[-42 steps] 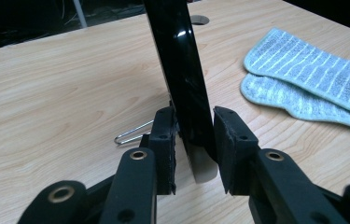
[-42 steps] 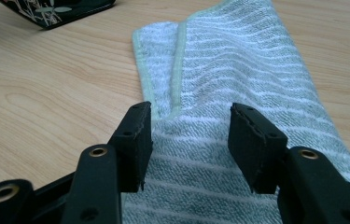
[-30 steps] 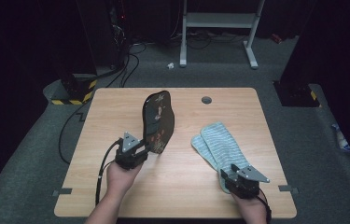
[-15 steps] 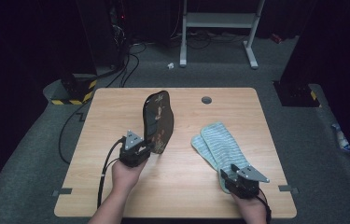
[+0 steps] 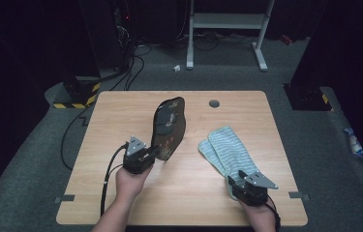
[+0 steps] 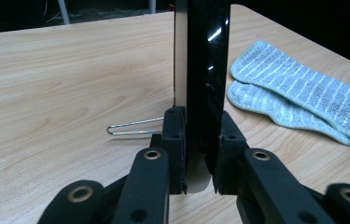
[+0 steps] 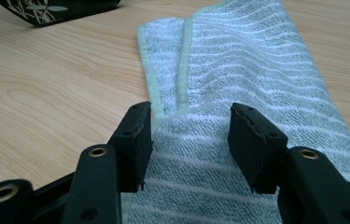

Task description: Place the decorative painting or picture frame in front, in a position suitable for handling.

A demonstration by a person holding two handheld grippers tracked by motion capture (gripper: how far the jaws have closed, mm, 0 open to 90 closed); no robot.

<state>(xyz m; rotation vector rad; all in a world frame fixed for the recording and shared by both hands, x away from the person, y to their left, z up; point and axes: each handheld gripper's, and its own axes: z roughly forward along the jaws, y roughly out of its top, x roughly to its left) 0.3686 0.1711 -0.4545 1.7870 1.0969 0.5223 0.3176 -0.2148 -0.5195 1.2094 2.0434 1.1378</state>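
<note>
2 black jaws of the left gripper (image 6: 196, 154) have just been closing and now clamp the lower edge of the glossy black lacquered tray with a pale plant pattern (image 6: 203, 70), their pads pressed against both of its faces. The tray stands upright on that edge, tilted slightly, near the middle of the light wooden table (image 6: 60, 84). In the high view the left gripper (image 5: 146, 155) sits at the tray's (image 5: 168, 128) near left corner, with the person's left hand (image 5: 129, 180) behind it and the black cable (image 5: 107, 179) trailing back toward the table's near edge. Just beside the left jaw a thin bent wire loop (image 6: 133, 127) lies flat on the wood; what it belongs to is hard to tell.

1 gripper works the other side: the right gripper (image 7: 189, 144) holds its jaws apart over the near end of the pale blue-green striped terry towel (image 7: 238, 60), which lies folded lengthwise. Whether the pads touch the cloth is unclear, but they do not pinch it. From above, the right gripper (image 5: 239, 181) sits at the towel's (image 5: 227, 150) near end, right of the tray and apart from it. A round dark grommet hole (image 5: 214, 103) marks the table's far edge.
</note>
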